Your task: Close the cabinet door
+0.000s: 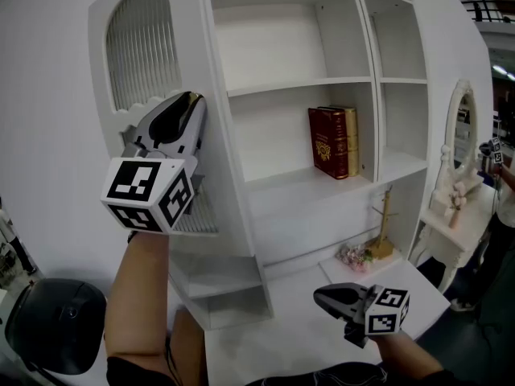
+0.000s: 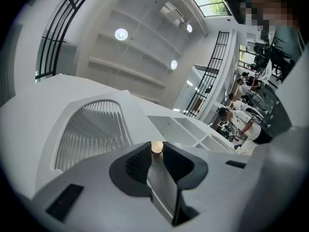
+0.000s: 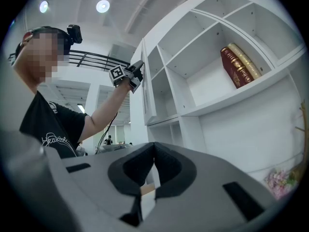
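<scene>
Cabinet door (image 1: 138, 51): white, arched ribbed pane, upper left of head view, swung out from shelf unit (image 1: 298, 87). Nearest, lower right: right gripper (image 1: 319, 297), jaws pressed together, nothing between. Higher, at left: left gripper (image 1: 191, 101), clamped on the door's small tan knob (image 2: 157, 147). Beyond, on centre shelf: 2 books (image 1: 334, 141), upright.

White cabinet (image 1: 282, 22) rising behind white surface (image 1: 265, 336); surface jutting out at cabinet's foot; middle shelf (image 1: 278, 179) of centre compartment carrying two books; red book (image 1: 325, 141) standing upright on it; gold book (image 1: 351, 139) standing touching red book's right side, leaning against divider; pink flowers (image 1: 352, 256) lying on surface below; gold stand (image 1: 383, 230) standing just beside flowers; side table (image 1: 447, 230) standing at right, bearing oval mirror (image 1: 460, 131).
</scene>
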A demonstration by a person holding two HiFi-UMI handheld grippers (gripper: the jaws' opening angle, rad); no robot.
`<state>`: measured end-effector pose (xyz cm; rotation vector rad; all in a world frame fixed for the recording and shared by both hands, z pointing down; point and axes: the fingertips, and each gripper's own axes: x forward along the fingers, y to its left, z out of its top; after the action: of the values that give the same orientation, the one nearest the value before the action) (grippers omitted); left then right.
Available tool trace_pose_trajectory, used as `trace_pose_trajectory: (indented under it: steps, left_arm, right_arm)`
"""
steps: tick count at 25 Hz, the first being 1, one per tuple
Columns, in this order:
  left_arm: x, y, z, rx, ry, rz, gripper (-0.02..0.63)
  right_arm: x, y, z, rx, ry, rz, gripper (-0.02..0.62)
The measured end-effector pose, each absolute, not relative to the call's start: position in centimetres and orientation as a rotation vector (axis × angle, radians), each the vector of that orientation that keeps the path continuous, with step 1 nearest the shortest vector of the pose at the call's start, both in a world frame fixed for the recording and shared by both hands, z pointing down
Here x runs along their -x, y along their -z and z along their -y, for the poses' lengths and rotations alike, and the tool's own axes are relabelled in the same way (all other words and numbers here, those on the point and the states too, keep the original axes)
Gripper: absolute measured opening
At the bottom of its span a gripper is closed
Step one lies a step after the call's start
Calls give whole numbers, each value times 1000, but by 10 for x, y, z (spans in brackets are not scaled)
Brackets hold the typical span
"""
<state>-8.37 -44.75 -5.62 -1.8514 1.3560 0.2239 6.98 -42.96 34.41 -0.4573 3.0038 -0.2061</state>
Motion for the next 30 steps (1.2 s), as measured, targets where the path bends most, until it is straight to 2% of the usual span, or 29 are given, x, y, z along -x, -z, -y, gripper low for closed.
trace_pose_trajectory:
  steps: [30]
  left_arm:
    - [85,55,519,1703,-102,-1463,77]
  right_arm:
    - [-92,-354,479,435,223,-2997,6]
